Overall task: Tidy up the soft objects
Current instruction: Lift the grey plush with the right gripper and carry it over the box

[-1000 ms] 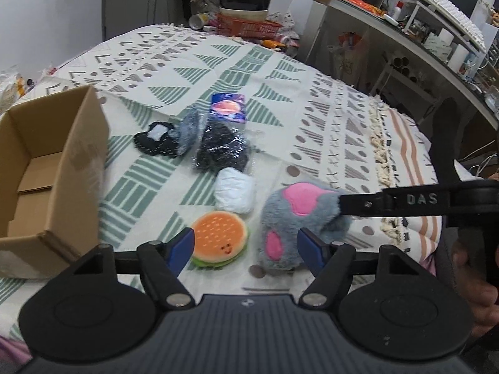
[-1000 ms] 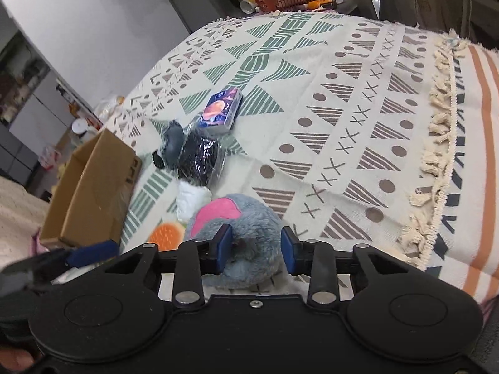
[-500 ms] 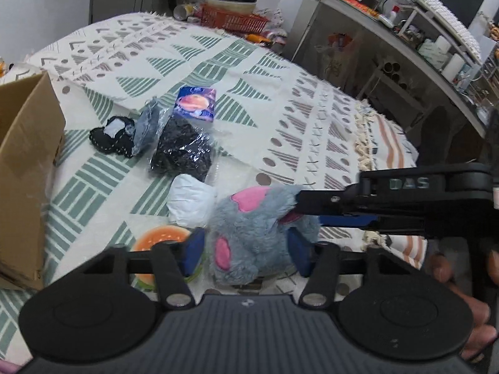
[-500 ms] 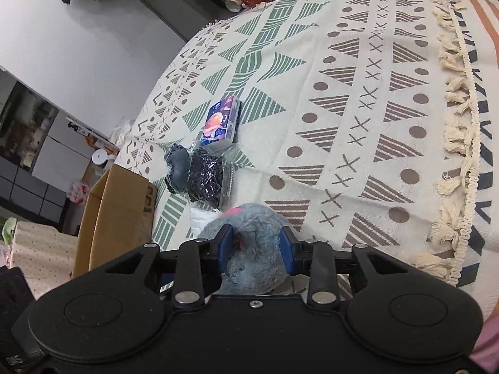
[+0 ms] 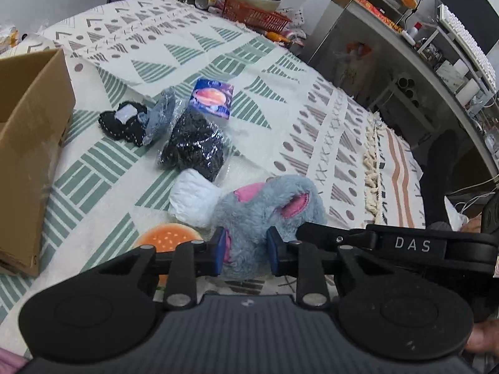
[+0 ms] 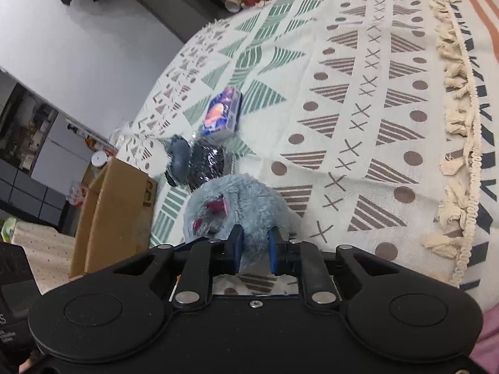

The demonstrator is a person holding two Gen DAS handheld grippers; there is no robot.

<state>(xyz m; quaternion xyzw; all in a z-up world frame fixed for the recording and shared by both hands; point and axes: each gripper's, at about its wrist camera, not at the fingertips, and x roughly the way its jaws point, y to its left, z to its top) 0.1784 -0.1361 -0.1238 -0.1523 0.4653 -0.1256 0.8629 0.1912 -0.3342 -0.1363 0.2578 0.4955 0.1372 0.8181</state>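
In the left wrist view, the left gripper [image 5: 244, 251] sat low in the middle of the frame, its blue fingers [image 5: 220, 250] pinching the near end of the grey plush toy [image 5: 268, 208]. The toy, with pink patches, lay just right of centre on the patterned cloth [image 5: 312, 109]. The right gripper [image 5: 368, 243] reached in from the right edge, touching the toy's right side; its jaws could not be made out here. Just left of the toy lay a white soft bundle [image 5: 193, 199], and below that, at lower left of centre, an orange burger-shaped cushion [image 5: 168, 238], partly hidden by the left gripper. Above the bundle were a black item in clear wrap [image 5: 193, 148], a blue packet [image 5: 212, 98], and dark socks [image 5: 131, 123]. An open cardboard box [image 5: 31, 143] stood at the left edge.

In the right wrist view, the right gripper [image 6: 253, 247] was in the lower middle, its fingers [image 6: 234, 245] drawn in on the grey fur of the toy [image 6: 237, 199], which filled the centre of the frame. The blue packet [image 6: 222, 115] lay above it, the wrapped black item [image 6: 207, 163] between them, and the box [image 6: 115, 212] at the left.
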